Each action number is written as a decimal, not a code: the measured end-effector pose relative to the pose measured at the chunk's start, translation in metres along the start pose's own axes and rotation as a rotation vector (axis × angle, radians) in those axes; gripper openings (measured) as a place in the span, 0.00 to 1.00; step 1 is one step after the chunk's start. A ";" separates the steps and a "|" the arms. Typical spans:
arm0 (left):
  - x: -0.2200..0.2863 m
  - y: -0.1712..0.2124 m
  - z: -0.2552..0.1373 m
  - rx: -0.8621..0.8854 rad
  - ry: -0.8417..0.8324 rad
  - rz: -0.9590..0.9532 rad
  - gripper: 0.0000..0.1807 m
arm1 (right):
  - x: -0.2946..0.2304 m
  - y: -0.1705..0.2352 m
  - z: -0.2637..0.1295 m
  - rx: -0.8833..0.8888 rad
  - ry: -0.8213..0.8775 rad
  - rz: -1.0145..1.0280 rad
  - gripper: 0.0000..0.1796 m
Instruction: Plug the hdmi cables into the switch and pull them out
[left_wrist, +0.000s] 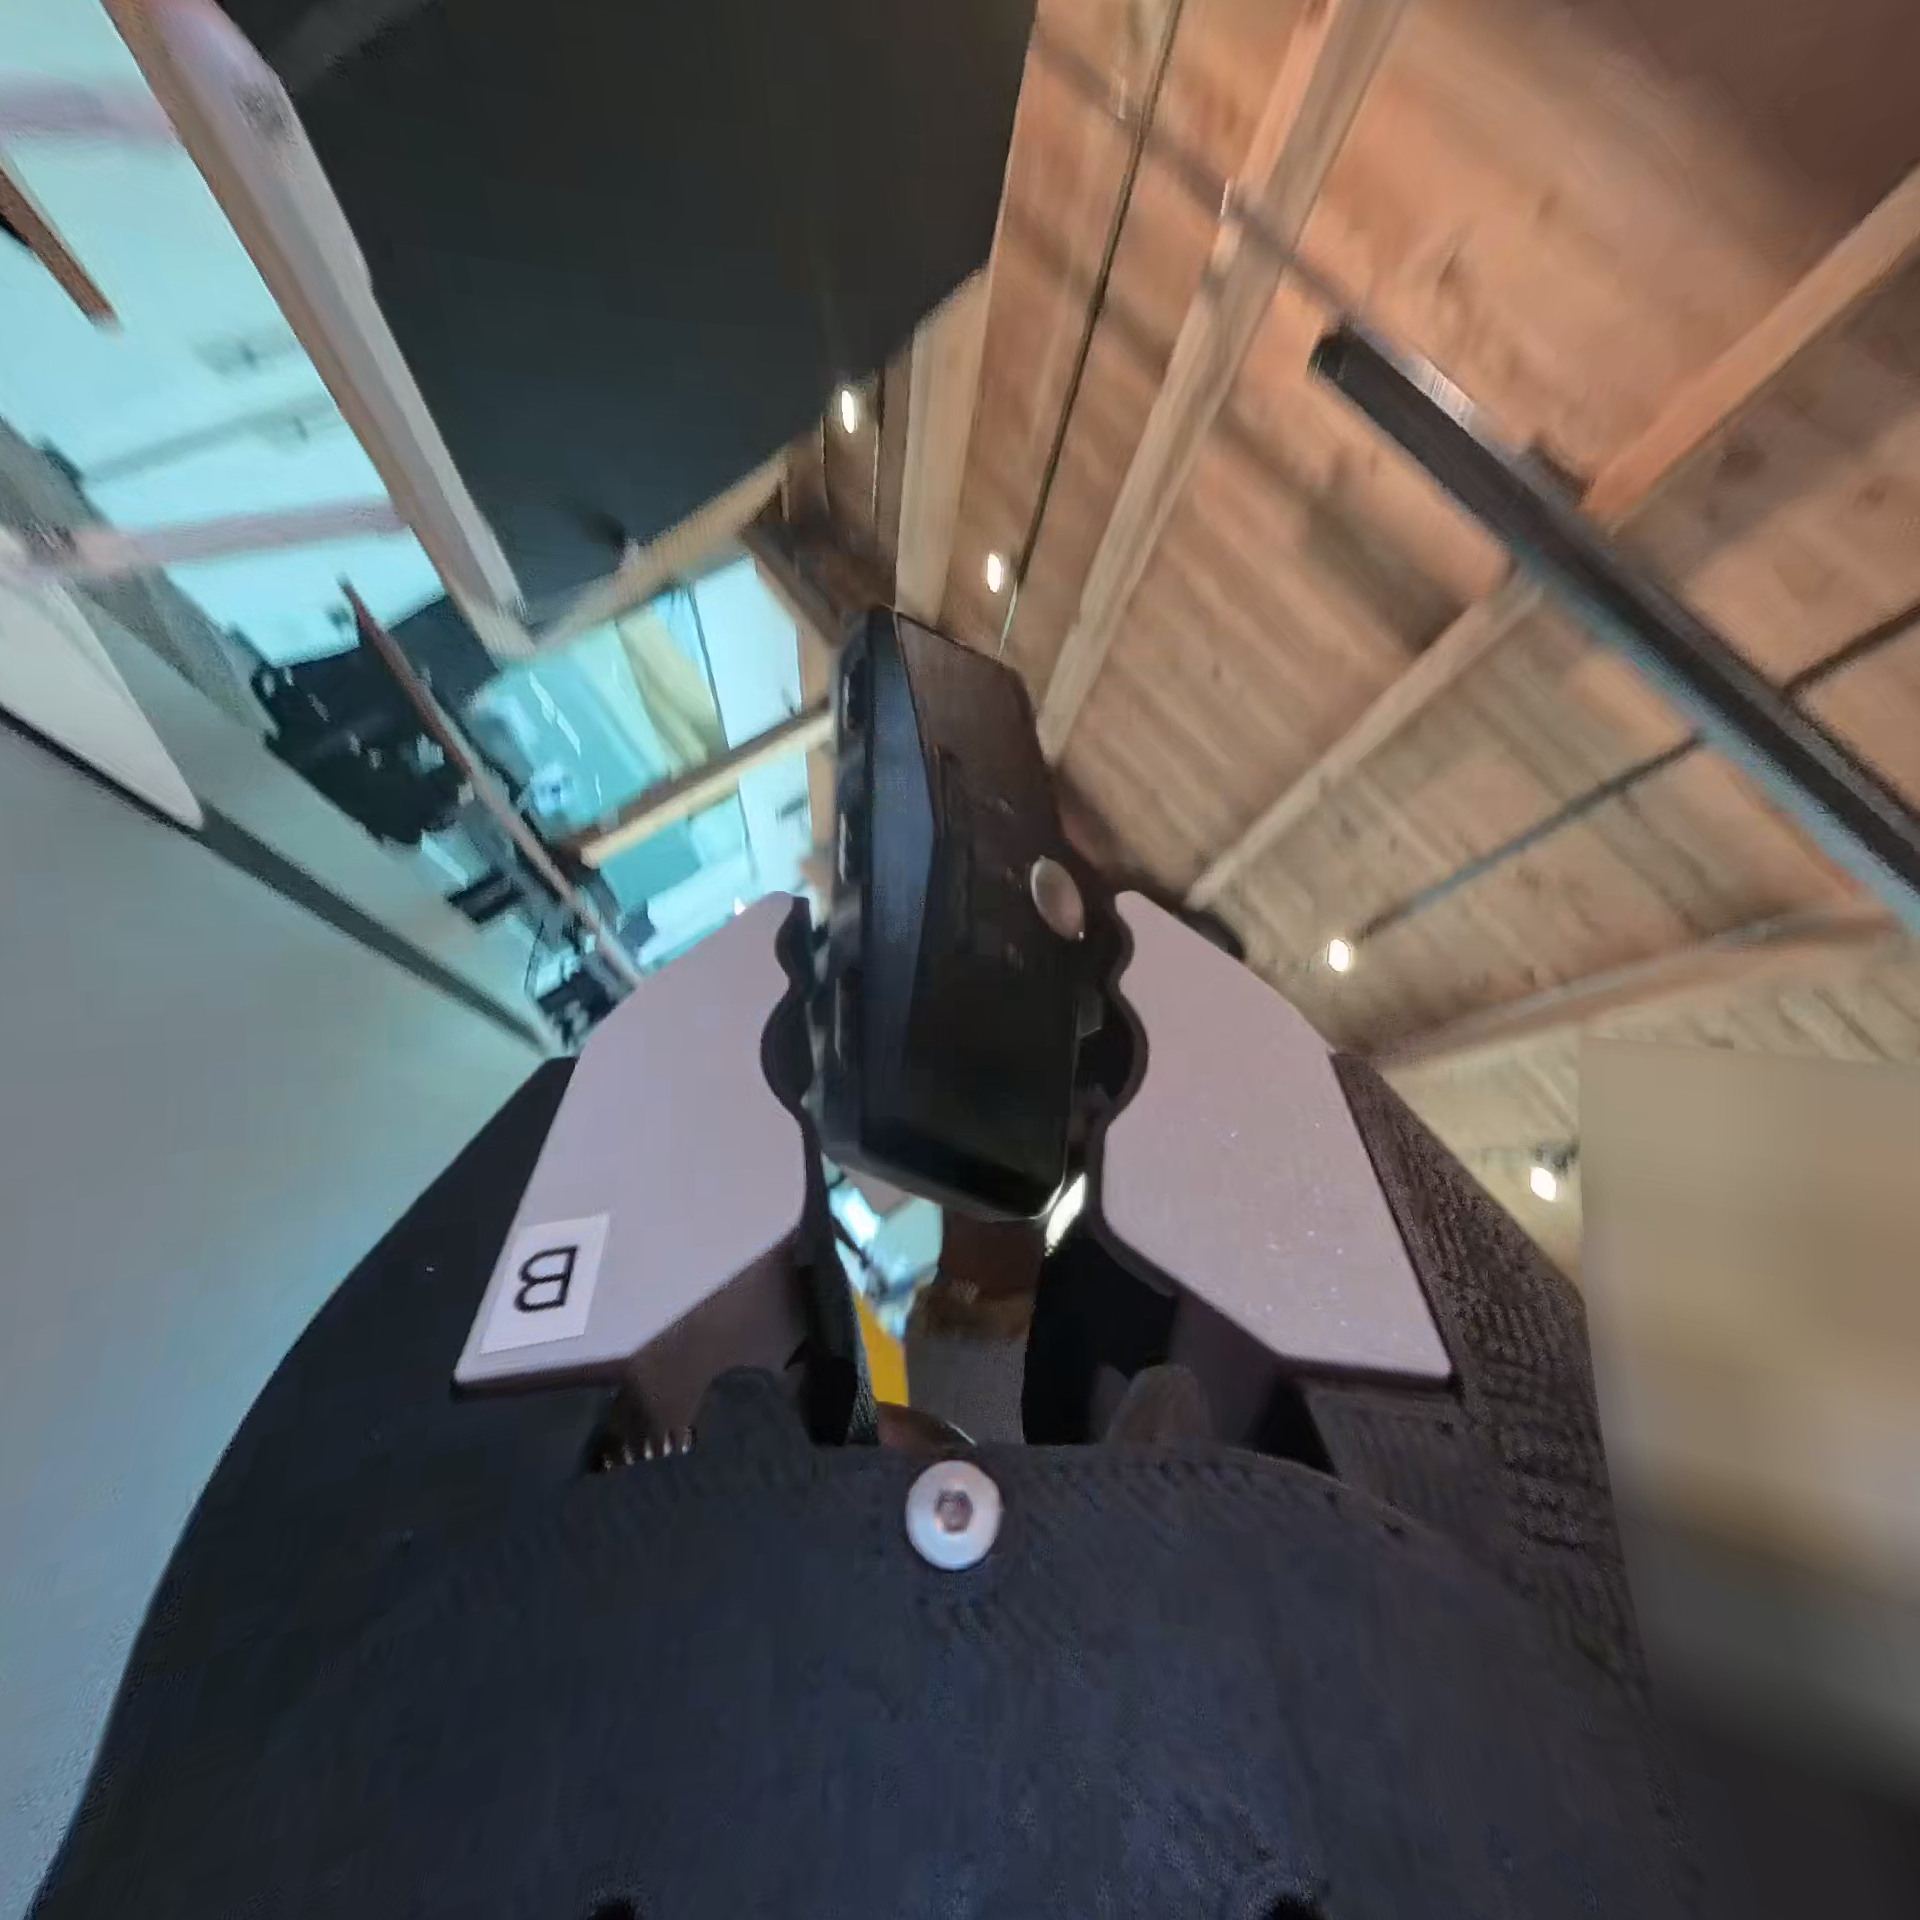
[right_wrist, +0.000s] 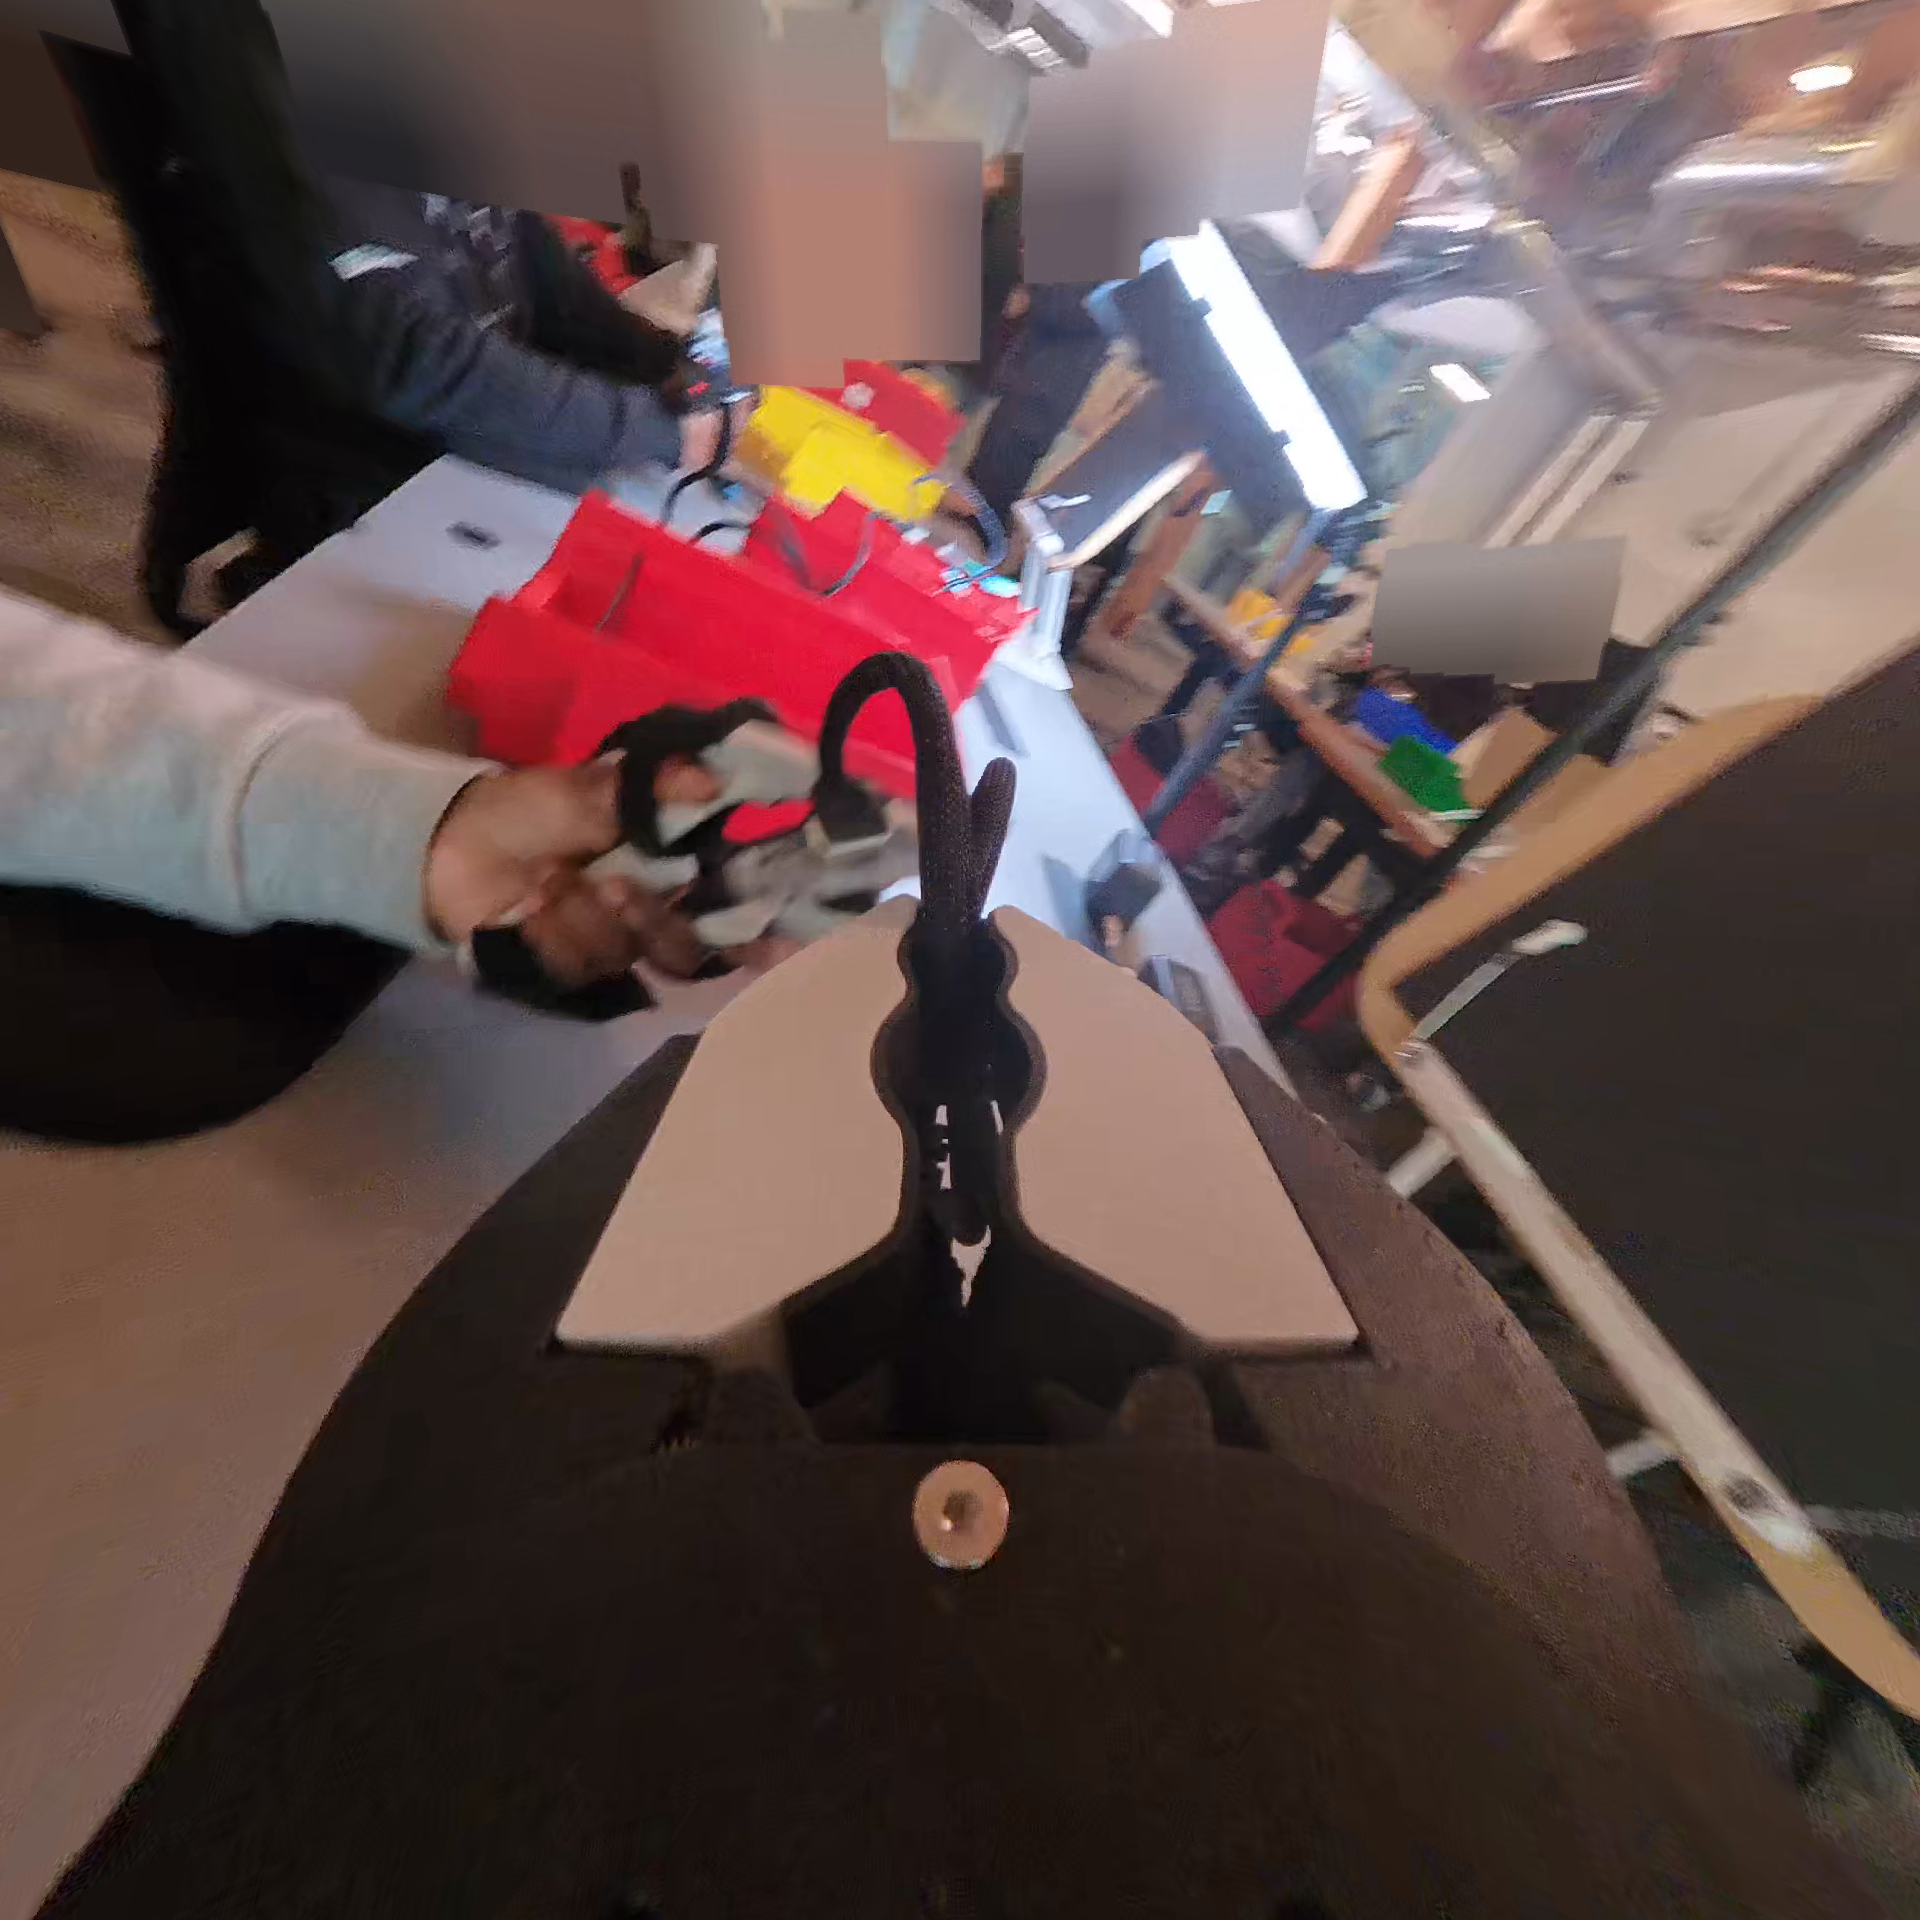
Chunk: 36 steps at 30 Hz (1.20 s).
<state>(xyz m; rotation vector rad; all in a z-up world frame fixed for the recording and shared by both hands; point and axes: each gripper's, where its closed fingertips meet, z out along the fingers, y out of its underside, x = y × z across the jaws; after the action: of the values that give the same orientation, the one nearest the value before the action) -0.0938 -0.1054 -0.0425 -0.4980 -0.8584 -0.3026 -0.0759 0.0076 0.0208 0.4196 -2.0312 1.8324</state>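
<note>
Our left claw (left_wrist: 951, 997) grips the switch (left_wrist: 951, 935) upright, ports leftward; right claw (right_wrist: 961, 987) pinches the looped hdmi cable (right_wrist: 940, 790) (plug hidden), well apart.

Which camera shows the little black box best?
The left wrist view: the black plastic switch box fills the middle, clamped in the left gripper, with its silver button visible. The right wrist view shows that gripper far off and blurred, so the box is hard to make out.

Left wrist view ceilingward; right wrist view across the table (right_wrist: 312, 1091).
</note>
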 end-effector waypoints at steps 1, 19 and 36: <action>-0.001 0.011 0.004 -0.061 -0.006 0.017 0.28 | 0.011 -0.011 -0.012 0.015 0.060 0.019 0.05; -0.007 0.028 0.004 -0.164 -0.070 0.098 0.25 | 0.088 0.001 -0.384 -0.476 1.430 0.025 0.05; -0.007 0.036 0.004 -0.209 -0.074 0.135 0.24 | 0.067 0.094 -0.377 -0.662 1.067 0.152 0.05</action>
<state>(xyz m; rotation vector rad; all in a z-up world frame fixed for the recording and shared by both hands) -0.0850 -0.0726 -0.0562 -0.7618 -0.8646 -0.2525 -0.1498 0.3941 0.0006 -0.7538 -1.6874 0.9367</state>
